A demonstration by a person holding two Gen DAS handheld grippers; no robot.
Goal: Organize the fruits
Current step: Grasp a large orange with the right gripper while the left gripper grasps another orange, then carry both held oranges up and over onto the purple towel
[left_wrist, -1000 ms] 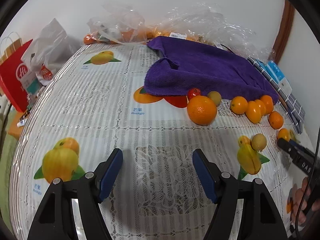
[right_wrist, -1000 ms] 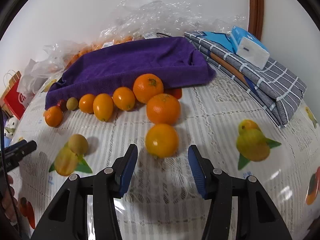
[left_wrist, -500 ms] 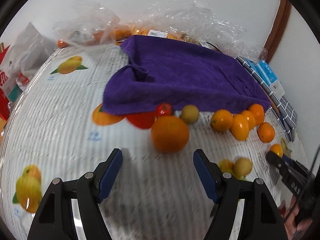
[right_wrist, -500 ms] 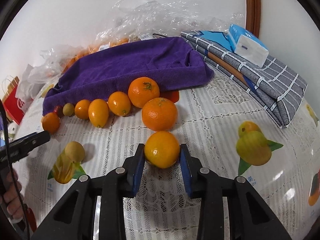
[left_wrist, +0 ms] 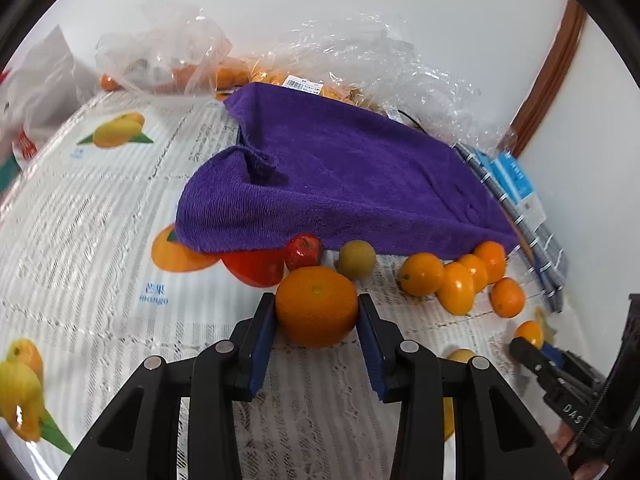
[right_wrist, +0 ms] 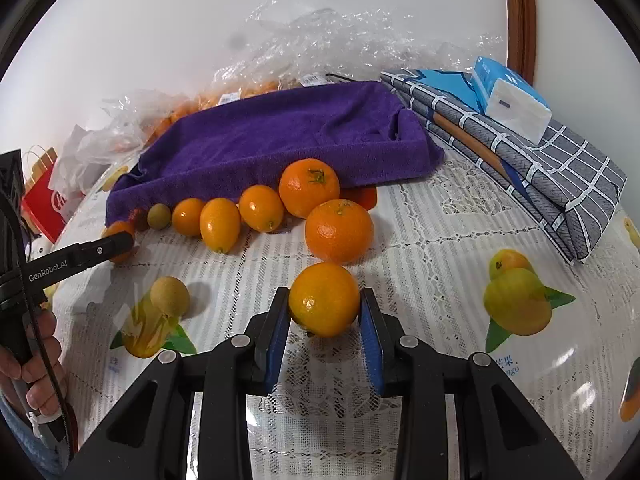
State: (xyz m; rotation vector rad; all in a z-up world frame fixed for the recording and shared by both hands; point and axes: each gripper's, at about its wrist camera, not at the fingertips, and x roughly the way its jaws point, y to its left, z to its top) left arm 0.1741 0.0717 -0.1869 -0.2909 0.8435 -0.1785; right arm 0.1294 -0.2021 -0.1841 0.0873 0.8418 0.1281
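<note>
Purple towel spread across the upper middle of both views, on a white lace tablecloth printed with fruit pictures. Left wrist view, lower centre: left gripper, blue pads closing against the two sides of a large orange resting on the cloth. Just behind that orange, at the towel's near edge: a small red fruit and a small greenish-brown fruit. To the right, a touching cluster of small oranges along the towel's edge. Far lower right: the other black gripper, seen from the side.

Right wrist view, lower centre: right gripper, blue pads pinching a smaller orange from both sides; hard to tell whether lifted or resting on the cloth. Directly above it in the frame, two bigger oranges, one behind the other, the farther one against the towel. Left of these, a row of small oranges running along the towel's edge. Lower left: a round tan fruit lying on a printed mango. Left edge: a hand gripping the other tool's black handle. Upper right: folded grey checked cloth with a blue and white tissue pack on top. Along the back, against the white wall: crumpled clear plastic bags with more orange fruit inside.
</note>
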